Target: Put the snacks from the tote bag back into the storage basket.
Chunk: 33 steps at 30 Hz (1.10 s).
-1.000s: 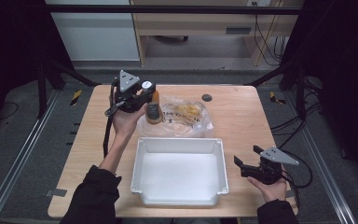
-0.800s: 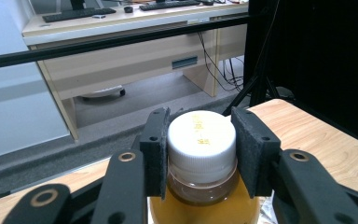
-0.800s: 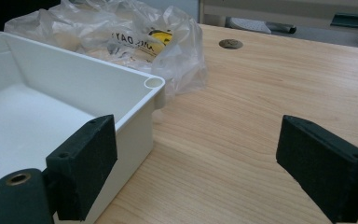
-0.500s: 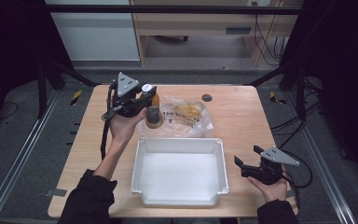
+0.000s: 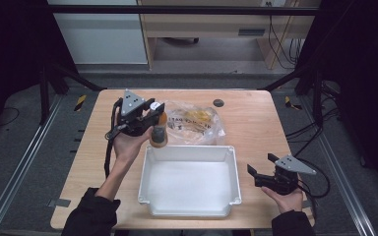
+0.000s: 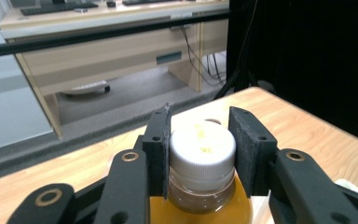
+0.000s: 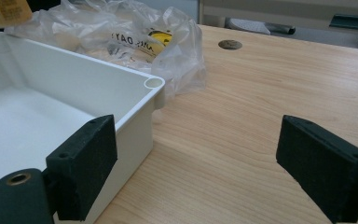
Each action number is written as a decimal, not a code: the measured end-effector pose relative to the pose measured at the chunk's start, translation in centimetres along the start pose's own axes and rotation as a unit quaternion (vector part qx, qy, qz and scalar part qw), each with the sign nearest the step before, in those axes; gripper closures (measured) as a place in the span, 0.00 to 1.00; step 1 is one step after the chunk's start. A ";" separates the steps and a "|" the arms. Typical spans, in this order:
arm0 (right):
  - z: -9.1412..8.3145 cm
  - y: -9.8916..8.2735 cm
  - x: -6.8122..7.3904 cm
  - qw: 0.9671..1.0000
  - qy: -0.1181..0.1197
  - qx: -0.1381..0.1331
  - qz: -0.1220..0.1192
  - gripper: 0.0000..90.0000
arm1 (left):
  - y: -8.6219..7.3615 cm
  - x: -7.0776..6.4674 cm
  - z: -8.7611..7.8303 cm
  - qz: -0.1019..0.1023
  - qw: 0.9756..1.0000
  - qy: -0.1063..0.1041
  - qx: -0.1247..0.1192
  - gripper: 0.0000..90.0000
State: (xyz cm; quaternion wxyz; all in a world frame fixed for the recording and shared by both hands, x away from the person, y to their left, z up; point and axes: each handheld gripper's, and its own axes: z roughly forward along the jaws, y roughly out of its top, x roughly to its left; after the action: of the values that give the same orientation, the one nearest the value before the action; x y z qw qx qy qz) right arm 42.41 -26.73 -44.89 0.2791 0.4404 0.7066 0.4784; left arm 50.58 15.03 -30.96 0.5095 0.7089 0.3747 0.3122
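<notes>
Lab bay, wooden table (image 5: pixel 256 128) as the landmark, dark surround.
Grey carpet floor (image 5: pixel 29 162) on all sides of the table; metal floor rails (image 5: pixel 15 172) left and right of it. Beyond its far edge: light wood desk (image 5: pixel 202 22), white cabinet (image 5: pixel 98 34) left of that, cables (image 5: pixel 280 44) hanging right. Black curtains flank both sides.

1. Your high view has an evenly lit table (image 5: pixel 256 123), while black surrounds sit at 9 and 3 o'clock.
2. The white bin (image 5: pixel 189 179) glares softly and shadows stay faint.
3. In your gripper views, near jaws look soft and the backgrounds slightly blurred.
</notes>
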 end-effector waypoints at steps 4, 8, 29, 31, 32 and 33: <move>0.1 0.0 0.0 1.000 0.001 0.002 0.000 0.14 | -0.5 0.1 0.2 -0.004 1.000 -0.001 0.002 0.68; 0.0 0.0 0.0 1.000 0.001 0.002 -0.001 0.14 | -0.7 -0.2 -0.1 -0.001 1.000 -0.002 0.001 0.68; -0.1 0.2 0.2 1.000 0.000 -0.004 -0.002 0.14 | -3.2 -2.4 -4.5 0.014 0.999 -0.030 -0.010 0.69; -0.1 0.1 0.2 1.000 0.000 -0.002 -0.003 0.14 | -3.5 -2.5 -4.6 0.015 0.999 -0.035 -0.002 0.69; -0.1 0.1 0.2 1.000 0.000 -0.003 0.000 0.14 | -4.2 -2.7 -4.5 0.013 0.999 -0.035 0.007 0.69; -0.1 0.1 0.2 1.000 -0.001 -0.003 -0.001 0.14 | -4.2 -2.7 -4.5 0.013 0.999 -0.035 0.007 0.69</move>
State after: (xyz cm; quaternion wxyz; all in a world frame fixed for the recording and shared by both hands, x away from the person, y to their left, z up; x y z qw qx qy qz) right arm 42.28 -26.60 -44.70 0.2815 0.4390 0.7053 0.4802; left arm 44.54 15.85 -33.86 0.5134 0.7277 0.3496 0.2909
